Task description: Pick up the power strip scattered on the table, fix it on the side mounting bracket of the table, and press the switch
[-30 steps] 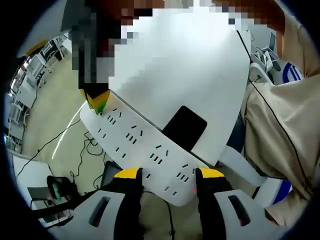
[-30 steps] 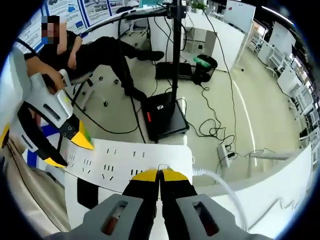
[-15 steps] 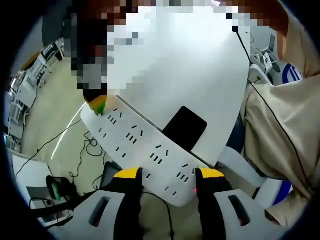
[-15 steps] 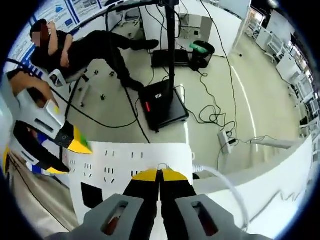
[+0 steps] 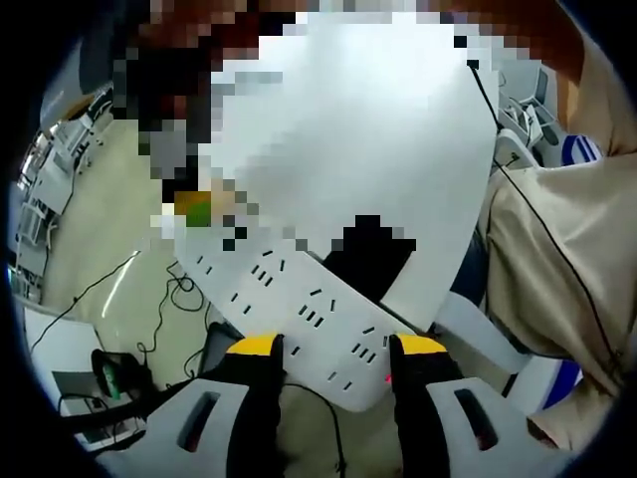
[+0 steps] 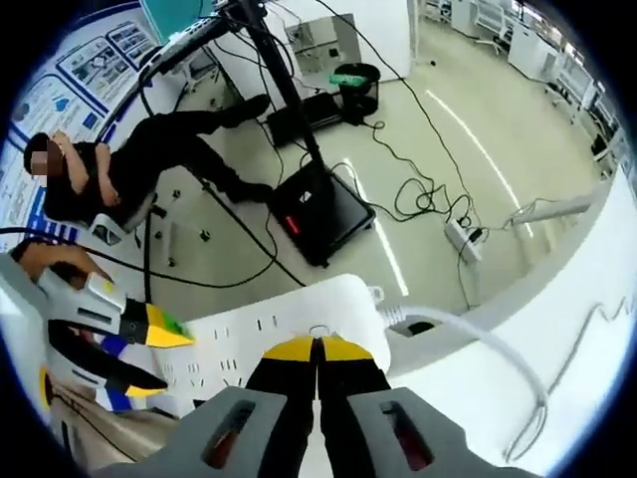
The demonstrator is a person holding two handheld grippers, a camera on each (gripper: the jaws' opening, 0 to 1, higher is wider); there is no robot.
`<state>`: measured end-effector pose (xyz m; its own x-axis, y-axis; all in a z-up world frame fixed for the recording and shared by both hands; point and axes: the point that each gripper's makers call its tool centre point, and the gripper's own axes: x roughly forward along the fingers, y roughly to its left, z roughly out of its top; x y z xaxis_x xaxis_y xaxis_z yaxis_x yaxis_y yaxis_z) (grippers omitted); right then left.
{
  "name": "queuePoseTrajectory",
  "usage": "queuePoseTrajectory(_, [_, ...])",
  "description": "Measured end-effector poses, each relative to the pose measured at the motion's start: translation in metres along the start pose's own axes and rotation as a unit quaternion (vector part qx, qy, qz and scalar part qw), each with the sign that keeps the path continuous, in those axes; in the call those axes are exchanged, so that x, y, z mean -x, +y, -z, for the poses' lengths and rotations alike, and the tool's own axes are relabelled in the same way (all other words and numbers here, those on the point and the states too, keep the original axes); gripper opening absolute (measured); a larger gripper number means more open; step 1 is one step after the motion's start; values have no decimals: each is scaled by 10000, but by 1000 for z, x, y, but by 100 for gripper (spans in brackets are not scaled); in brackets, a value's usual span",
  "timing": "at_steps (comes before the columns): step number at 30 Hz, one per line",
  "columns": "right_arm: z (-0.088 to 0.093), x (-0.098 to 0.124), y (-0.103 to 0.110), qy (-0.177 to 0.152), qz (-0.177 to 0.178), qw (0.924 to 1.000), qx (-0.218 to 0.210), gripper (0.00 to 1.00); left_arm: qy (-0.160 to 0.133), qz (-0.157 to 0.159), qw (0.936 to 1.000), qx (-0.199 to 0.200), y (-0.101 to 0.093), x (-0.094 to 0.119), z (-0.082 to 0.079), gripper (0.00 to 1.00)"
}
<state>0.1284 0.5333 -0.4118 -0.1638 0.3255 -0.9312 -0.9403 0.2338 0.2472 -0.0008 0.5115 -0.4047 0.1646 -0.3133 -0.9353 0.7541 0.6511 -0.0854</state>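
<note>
A long white power strip (image 5: 284, 299) hangs in the air at the edge of the white table (image 5: 398, 139), slanting from upper left to lower right. Its near end sits between the yellow tips of my left gripper (image 5: 336, 347), whose jaws clasp it across its width. At the strip's far end shows the right gripper's yellow and green tip (image 5: 195, 207). In the right gripper view the strip (image 6: 269, 334) lies crosswise; my right gripper (image 6: 318, 349) is shut, tips resting on its edge near the white cable (image 6: 468, 334). The left gripper (image 6: 119, 334) grips the strip's left end. A black bracket (image 5: 370, 261) lies on the table.
A person in beige (image 5: 557, 269) stands close on the right. On the floor below are a black box (image 6: 318, 214), loose cables (image 6: 418, 199), another power strip (image 6: 463, 237) and a dark bin (image 6: 356, 80). A person in black (image 6: 149, 159) sits on a chair.
The right gripper view has swung, so the floor and the seated person sit differently. The strip stays held at the table's edge; the left gripper's hold is unchanged.
</note>
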Motion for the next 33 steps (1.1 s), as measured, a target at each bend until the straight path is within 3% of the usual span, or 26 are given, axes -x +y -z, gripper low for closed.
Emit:
queuePoseTrajectory(4, [3,2,2,-125,-109,9999,11,0,64,-11,10000,4,0,0,0,47])
queuePoseTrajectory(10, [5,2,7,-190,-11,9991,390,0,111,-25,9999,13,1,0,0,47])
queuePoseTrajectory(14, [-4,11,2,-297,30,9986,446,0,153,-39,9999,20,1,0,-1,47])
queuePoseTrajectory(27, [-5,23,0,-648,-154,9973,321,0,250,-44,9997,46,1,-1,0,47])
queuePoseTrajectory(33, [-4,33,-2,-736,7,9961,484,0,294,-48,9995,53,1,-1,1,47])
